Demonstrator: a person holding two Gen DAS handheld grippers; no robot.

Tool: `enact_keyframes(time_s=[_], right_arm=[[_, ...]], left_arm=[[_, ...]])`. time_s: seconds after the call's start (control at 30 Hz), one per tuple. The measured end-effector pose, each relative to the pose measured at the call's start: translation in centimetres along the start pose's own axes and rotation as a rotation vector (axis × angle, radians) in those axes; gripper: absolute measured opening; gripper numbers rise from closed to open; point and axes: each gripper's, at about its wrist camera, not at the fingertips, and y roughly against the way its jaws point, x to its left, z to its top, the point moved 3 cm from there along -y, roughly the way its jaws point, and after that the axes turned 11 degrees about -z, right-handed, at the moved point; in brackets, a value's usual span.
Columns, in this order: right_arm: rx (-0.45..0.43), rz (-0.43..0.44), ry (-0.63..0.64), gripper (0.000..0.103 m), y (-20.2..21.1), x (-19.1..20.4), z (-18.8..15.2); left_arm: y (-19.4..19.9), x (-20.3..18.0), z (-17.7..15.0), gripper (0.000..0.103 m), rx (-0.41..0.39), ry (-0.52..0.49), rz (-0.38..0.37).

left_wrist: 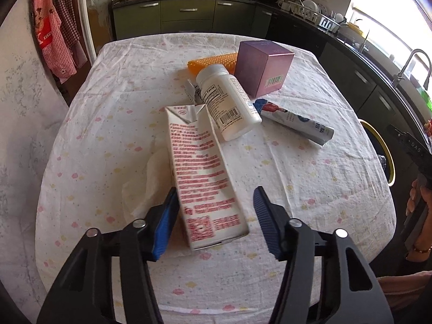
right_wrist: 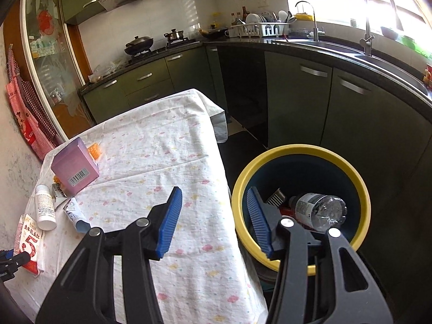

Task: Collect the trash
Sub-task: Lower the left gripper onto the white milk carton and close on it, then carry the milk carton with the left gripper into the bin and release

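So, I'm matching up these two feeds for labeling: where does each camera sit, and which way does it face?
Left wrist: on the left tool, facing across the table toward the stove; its open fingers straddle the milk carton. The person's right hand shows at the edge.
Right wrist: on the open right tool, above the table's edge and the trash bin.
Shared: carton, white bottle, purple box, tube.

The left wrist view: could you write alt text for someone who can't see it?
An open left gripper, its blue-padded jaws either side of a white milk carton with red print, lying on a floral tablecloth. Beyond it lie a white pill bottle, a purple box, a squeezed tube and an orange item, with kitchen cabinets behind.
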Motion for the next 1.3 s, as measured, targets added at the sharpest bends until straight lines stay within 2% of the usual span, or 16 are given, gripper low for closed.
enact_keyframes(time_s=[0.1, 0.47, 0.6, 0.8, 0.93, 1.13, 1.3], right_arm=[[-0.006, 0.004, 0.000, 0.049, 0.1, -0.1, 0.1], [0.008, 0.019, 0.003, 0.049, 0.1, -0.1, -0.1], [0.016, 0.025, 0.001, 0.049, -0.1, -0.1, -0.2], [0.004, 0.019, -0.015, 0.049, 0.1, -0.7, -0.2], [-0.017, -0.008, -0.045, 0.049, 1.0, -2.4, -0.2], [-0.043, -0.075, -0.113, 0.049, 2.4, -6.8, -0.3], [-0.050, -0.114, -0.169, 0.049, 2.9, -10.4, -0.6]], left_arm=[[0.3, 0.1, 0.0, 0.039, -0.010, -0.018, 0.012], [2.5, -0.6, 0.0, 0.038, 0.003, -0.124, -0.014], [4.2, -1.9, -0.2, 0.038, -0.003, -0.180, -0.054], [5.7, -6.9, 0.4, 0.038, -0.048, -0.309, -0.177], [4.1, -11.3, 1.6, 0.038, -0.034, -0.391, -0.305], [1.4, -19.6, 4.4, 0.038, -0.032, -0.551, -0.430], [-2.1, -26.6, 7.2, 0.038, 0.002, -0.604, -0.524]])
